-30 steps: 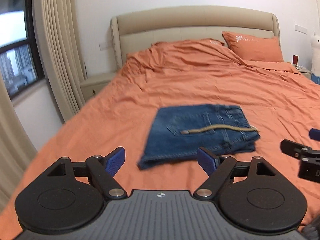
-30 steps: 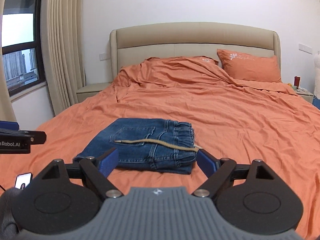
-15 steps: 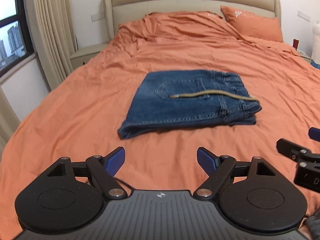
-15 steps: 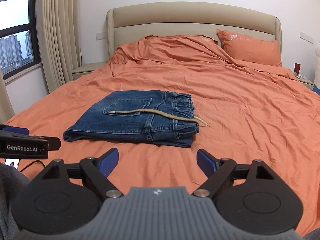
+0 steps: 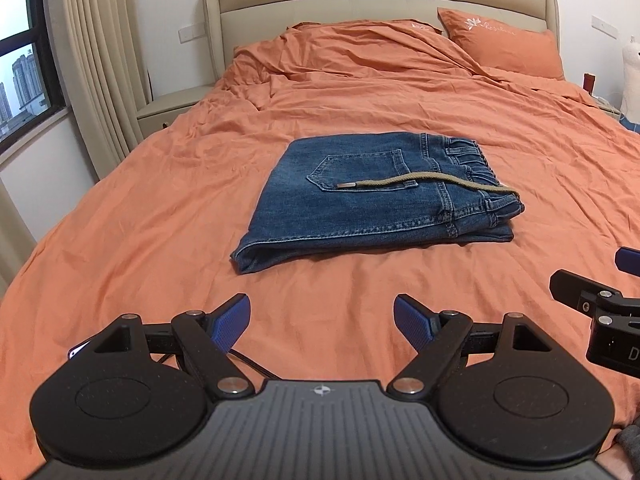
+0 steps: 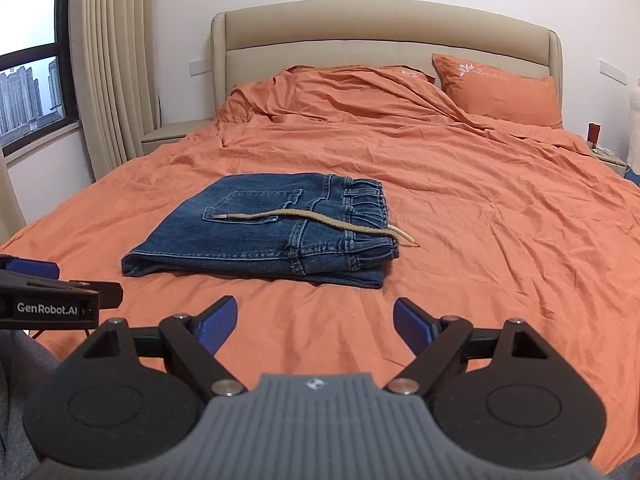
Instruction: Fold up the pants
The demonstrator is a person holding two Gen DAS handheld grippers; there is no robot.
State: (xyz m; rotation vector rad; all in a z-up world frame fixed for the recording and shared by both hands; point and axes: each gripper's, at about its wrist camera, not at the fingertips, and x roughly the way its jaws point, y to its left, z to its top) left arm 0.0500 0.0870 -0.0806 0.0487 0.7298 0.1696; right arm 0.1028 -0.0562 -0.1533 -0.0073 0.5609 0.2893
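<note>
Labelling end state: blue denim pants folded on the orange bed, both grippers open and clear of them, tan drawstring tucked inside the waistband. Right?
Not quite: the tan drawstring is not tucked in; it trails loose across the back pocket of the folded blue denim pants, as the right wrist view shows. The left gripper and right gripper are open and clear.

I am seeing only part of the right gripper [image 5: 622,280] at the right edge of the left wrist view; its far finger is running out of frame. The left gripper [image 6: 28,276] is likewise getting clipped at the right wrist view's left edge. The pillow [image 5: 500,40] embroidery is staying too small to read.
</note>
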